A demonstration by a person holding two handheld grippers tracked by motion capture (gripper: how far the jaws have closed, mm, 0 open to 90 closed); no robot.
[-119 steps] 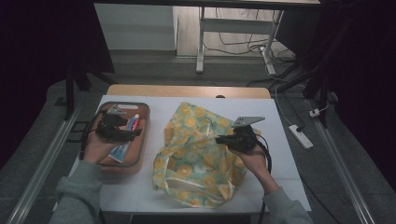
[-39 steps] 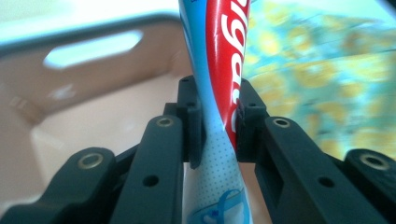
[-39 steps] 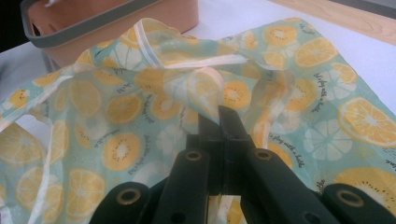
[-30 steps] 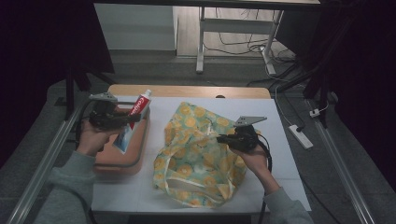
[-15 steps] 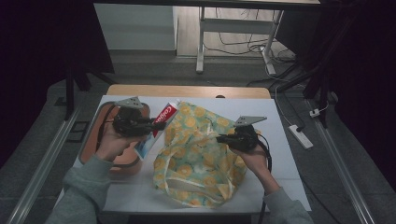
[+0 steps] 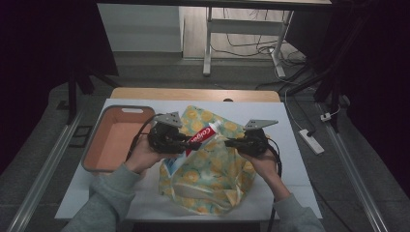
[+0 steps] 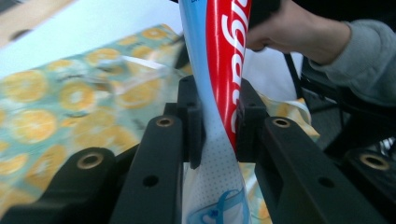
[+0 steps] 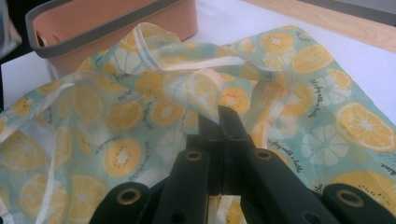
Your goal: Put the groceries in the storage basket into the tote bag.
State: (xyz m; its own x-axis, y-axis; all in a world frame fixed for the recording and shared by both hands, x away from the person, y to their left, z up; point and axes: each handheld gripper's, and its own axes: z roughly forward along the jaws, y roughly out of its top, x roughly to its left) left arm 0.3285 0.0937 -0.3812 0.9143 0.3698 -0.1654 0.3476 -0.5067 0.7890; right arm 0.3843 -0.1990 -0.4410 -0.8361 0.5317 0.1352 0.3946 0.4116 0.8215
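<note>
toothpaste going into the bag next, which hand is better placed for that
Left. The left gripper already clamps the toothpaste over the bag; the right gripper is pinching the bag's edge, likely holding it.

The right tongs point(image 8: 223, 122) stand closed on a fold of the fruit-print bag point(image 8: 116, 116), pinching its thin film at the rim. The bag spreads across the white worktop point(image 8: 243, 21). An orange tray point(image 8: 107, 18) with a grey rim sits just behind the bag.

One toothpaste tube point(image 6: 205, 135), one lemon-print bag point(image 6: 208, 179), one tray point(image 6: 104, 145).
</note>
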